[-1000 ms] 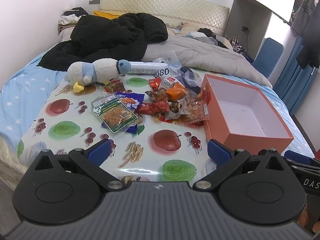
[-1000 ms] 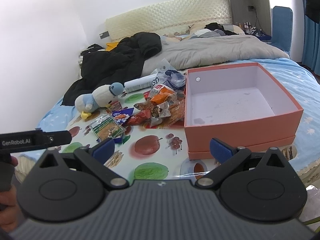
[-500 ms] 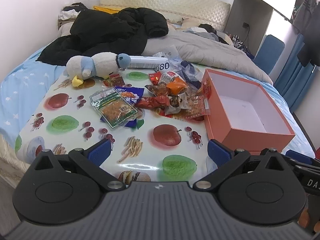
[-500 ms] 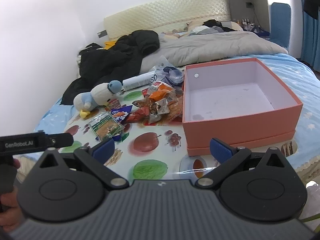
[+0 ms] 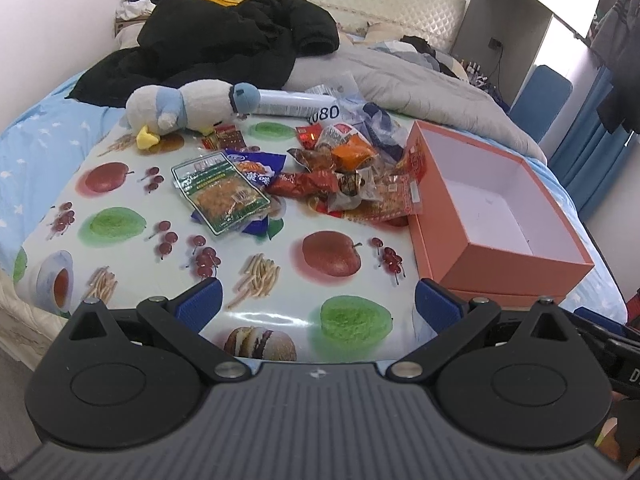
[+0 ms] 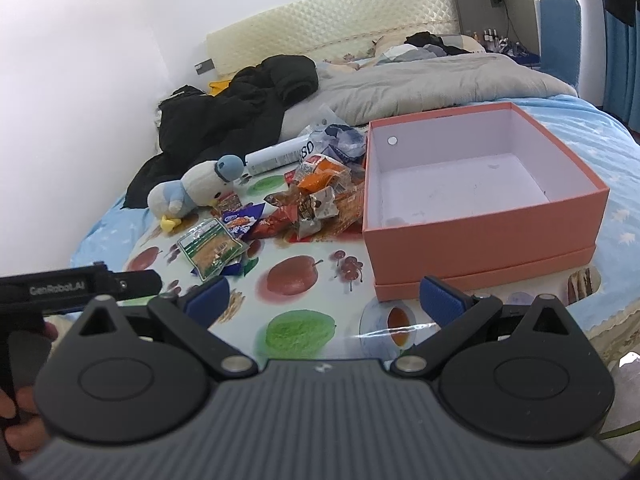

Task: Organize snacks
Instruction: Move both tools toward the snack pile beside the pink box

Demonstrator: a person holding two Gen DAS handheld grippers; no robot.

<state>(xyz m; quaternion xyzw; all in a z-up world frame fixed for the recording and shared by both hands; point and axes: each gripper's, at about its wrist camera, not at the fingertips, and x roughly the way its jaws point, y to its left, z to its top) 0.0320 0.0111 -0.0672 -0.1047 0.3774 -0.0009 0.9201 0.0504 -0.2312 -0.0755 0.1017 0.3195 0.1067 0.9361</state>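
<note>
Orange cardboard catches the eye first: the open box (image 5: 496, 258) sits on the right side of the fruit-print cloth (image 5: 340, 320) spread over the bed, its white inside bare. Just left of it, touching its wall, the snack pile (image 5: 352, 178) lies in a loose heap of red, orange and brown wrappers. A green-edged packet (image 5: 220, 192) rests flat a little further left, overlapping a blue packet (image 5: 256, 170). Behind them a plush penguin (image 5: 184, 110) lies on its side, with a white tube (image 5: 296, 104) just beside its head. Both tools hang at the near edge of the cloth, well short of the snacks. The left gripper (image 5: 318, 300) has its blue pads spread wide with nothing between them, and the right gripper (image 6: 324, 300) is spread just as wide and equally unladen, facing the box's front wall. A black jacket (image 5: 224, 46) and grey quilt (image 5: 420, 80) are bunched up toward the headboard.
</note>
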